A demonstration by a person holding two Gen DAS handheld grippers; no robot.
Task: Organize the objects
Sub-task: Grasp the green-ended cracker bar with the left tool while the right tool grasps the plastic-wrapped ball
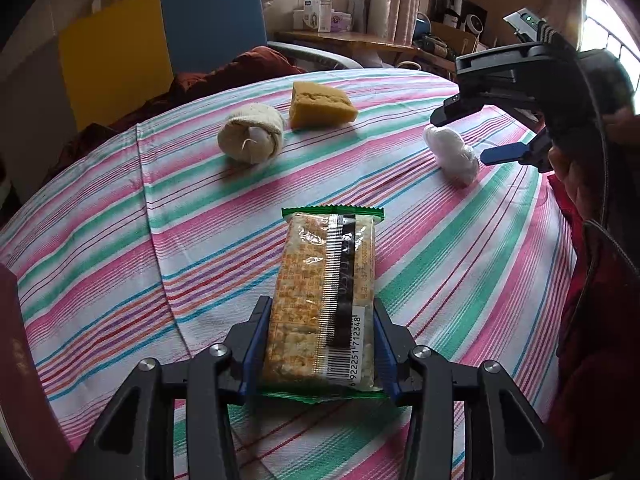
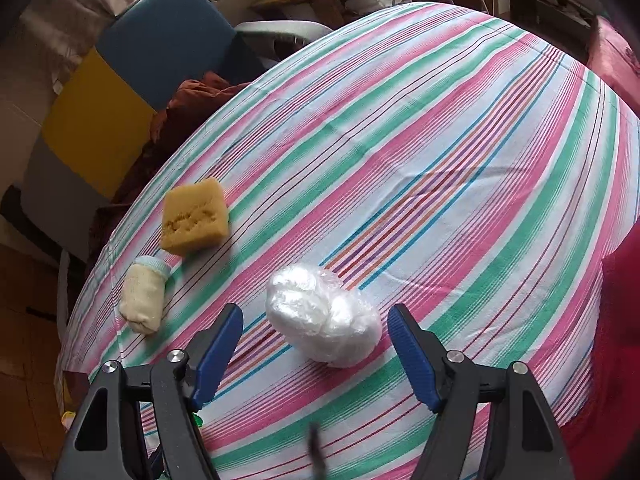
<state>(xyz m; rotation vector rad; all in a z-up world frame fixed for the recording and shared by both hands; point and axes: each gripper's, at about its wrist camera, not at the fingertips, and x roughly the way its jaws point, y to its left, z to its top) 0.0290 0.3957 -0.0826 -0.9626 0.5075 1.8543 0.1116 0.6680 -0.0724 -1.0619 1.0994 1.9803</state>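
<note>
Four loose items on the striped tablecloth (image 1: pixel 120 240) — one cracker packet, one sponge, one rolled sock, one plastic bundle. The left gripper (image 1: pixel 320 344) has its blue pads clamped on the cracker packet (image 1: pixel 324 280), nearest the camera. Beyond the packet lie the cream rolled sock (image 1: pixel 250 138) and, just beside it, the yellow sponge (image 1: pixel 320 105). The right gripper (image 2: pixel 316 344) stands wide, its pads either side of the white plastic bundle (image 2: pixel 320 320) — not touching it.
</note>
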